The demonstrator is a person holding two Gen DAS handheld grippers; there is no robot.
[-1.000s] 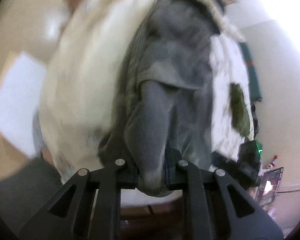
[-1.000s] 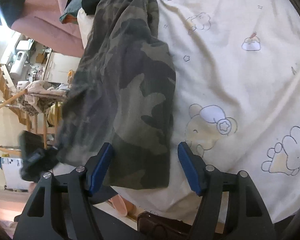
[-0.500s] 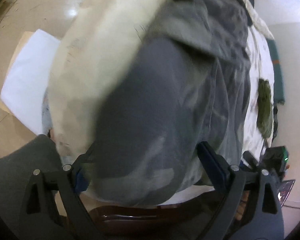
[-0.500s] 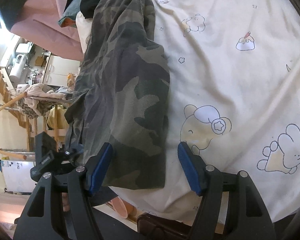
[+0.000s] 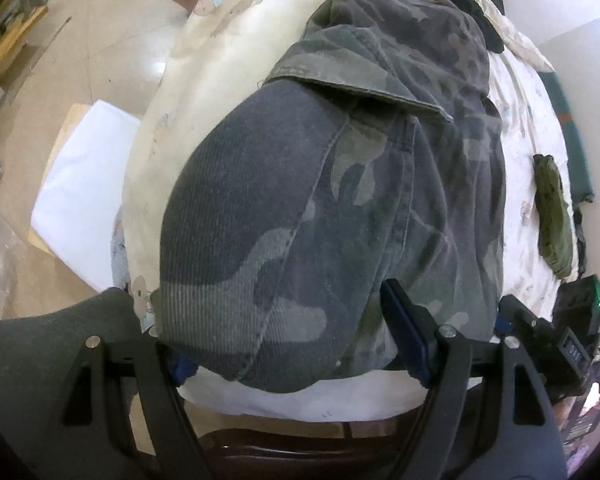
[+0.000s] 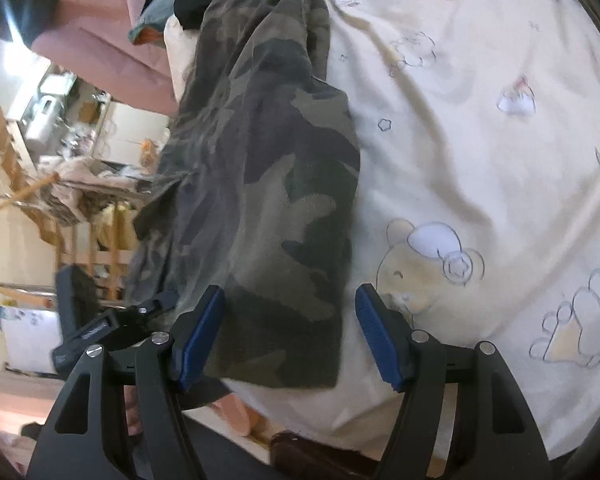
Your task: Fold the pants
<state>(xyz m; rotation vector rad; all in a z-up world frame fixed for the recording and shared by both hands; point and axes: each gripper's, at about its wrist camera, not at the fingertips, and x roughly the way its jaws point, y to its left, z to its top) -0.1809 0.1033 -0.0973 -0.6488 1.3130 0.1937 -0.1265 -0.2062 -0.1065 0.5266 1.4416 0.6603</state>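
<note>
A: Where are the camouflage-patterned cotton pants [image 5: 340, 200] sitting at this point?

B: They are lying lengthwise on the cream cartoon-bear bedsheet [image 6: 480, 140], running from the near edge of the bed away toward the far end. In the left wrist view one layer of fabric is lying over another, with a hem or flap crossing the upper part.

A: So is a fold looking finished?

B: Judging by the narrow doubled strip in the right wrist view, the legs seem to be resting one on the other, so a lengthwise fold is probably in place. The strip is looking long, though, so I'd say the crosswise folds are waiting to be made.

A: What are the grippers doing?

B: The left gripper [image 5: 288, 332] is standing with its blue-padded jaws spread wide, the near end of the pants lying between them, nothing pinched. The right gripper [image 6: 290, 332] is likewise gaping, its left pad over the cloth's edge and its right pad over bare sheet.

A: Anything else on the bed?

B: A small olive folded garment [image 5: 554, 216] is lying well apart, toward the right side.
</note>
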